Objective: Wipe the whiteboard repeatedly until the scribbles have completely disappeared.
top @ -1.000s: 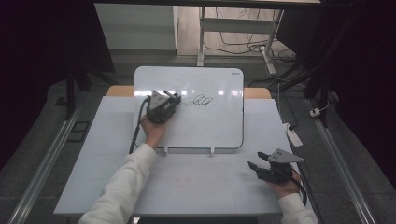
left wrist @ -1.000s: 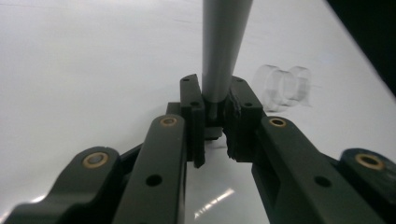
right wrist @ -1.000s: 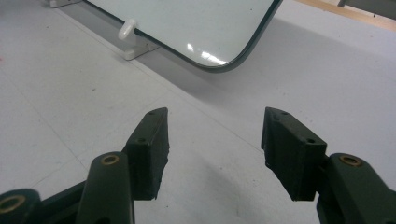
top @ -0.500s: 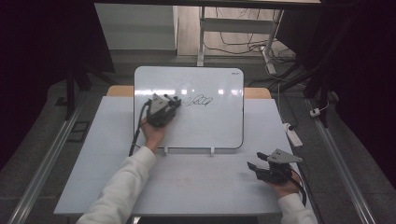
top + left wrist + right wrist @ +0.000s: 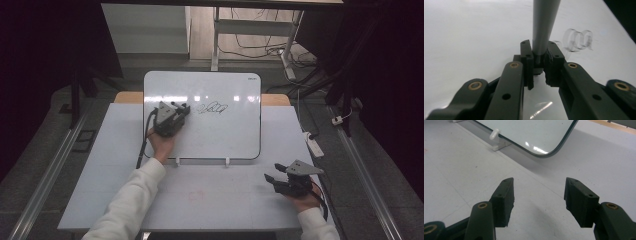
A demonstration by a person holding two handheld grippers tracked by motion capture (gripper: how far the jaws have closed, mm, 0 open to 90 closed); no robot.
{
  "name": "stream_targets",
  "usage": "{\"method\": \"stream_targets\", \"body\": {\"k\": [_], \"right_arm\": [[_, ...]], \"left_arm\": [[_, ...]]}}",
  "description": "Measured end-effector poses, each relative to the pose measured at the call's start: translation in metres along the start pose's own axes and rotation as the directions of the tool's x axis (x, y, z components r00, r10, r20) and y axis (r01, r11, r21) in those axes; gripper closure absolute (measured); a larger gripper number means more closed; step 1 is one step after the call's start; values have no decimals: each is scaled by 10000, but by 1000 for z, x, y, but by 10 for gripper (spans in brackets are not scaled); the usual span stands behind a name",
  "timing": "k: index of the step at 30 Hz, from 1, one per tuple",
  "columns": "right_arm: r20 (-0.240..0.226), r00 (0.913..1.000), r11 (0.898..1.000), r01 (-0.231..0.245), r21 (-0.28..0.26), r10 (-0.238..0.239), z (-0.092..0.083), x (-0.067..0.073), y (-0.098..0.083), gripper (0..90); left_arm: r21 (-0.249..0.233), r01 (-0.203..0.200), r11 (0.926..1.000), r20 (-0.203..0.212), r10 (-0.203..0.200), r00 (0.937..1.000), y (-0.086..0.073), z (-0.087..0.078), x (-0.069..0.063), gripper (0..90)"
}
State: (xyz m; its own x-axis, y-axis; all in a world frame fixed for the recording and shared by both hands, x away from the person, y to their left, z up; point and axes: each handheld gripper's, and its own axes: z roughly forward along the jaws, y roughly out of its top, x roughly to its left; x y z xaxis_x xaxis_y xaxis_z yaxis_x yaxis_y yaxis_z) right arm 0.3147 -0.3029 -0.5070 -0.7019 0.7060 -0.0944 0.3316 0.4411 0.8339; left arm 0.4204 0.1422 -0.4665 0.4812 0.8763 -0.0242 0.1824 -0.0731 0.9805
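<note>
Barely shifting since a second ago: left gripper [image 5: 181,111] edging slightly away from the scribble [image 5: 212,108], now sitting just at its 9 o'clock side with a narrow strip of white between them; right gripper [image 5: 273,172] keeping its place. Reaching forward with the left forearm from 6 o'clock, white sleeve [image 5: 129,200] angling up across the table [image 5: 90,195], hand [image 5: 161,144] wrapping the gripper body from below, jaws pointing toward 2 o'clock over the whiteboard [image 5: 230,140]. Clamping tight on a grey marker [image 5: 544,27], seen in the left gripper view [image 5: 539,62] rising as a tapering barrel from between the black pads [image 5: 527,53], with blurred loops of writing [image 5: 577,40] lying on the board at roughly 1 o'clock of the jaws. Resting low at the table's 5 o'clock corner, the right hand [image 5: 305,201] gripping its tool with jaws aimed toward 9 o'clock; standing apart and holding nothing, as the right gripper view [image 5: 538,200] confirms, bare table between the two pads and the rounded corner of the whiteboard [image 5: 534,135] with a white support peg [image 5: 494,133] farther off at 12 o'clock. Lying flat at the middle of the table, the whiteboard carrying nothing but the scribble in its upper half.
</note>
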Motion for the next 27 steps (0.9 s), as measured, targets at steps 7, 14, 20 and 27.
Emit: {"method": "stream_targets", "body": {"k": [7,14,20,27], "right_arm": [[-19,10000,10000,52,-45,-52,0,1,1,413],[-24,10000,10000,1,-56,-1,-1,0,1,411],[-46,10000,10000,40,-68,-40,0,1,1,411],[-38,10000,10000,39,-52,-40,0,1,1,410]], "left_arm": [[-1,-337,9994,576,337,9978,-3,15,-28,787],[-111,-409,9991,56,409,9991,-1,12,-22,787],[-306,113,9995,-102,-117,9999,1,8,-7,787],[-257,-558,9981,315,566,9979,5,24,-34,788]]}}
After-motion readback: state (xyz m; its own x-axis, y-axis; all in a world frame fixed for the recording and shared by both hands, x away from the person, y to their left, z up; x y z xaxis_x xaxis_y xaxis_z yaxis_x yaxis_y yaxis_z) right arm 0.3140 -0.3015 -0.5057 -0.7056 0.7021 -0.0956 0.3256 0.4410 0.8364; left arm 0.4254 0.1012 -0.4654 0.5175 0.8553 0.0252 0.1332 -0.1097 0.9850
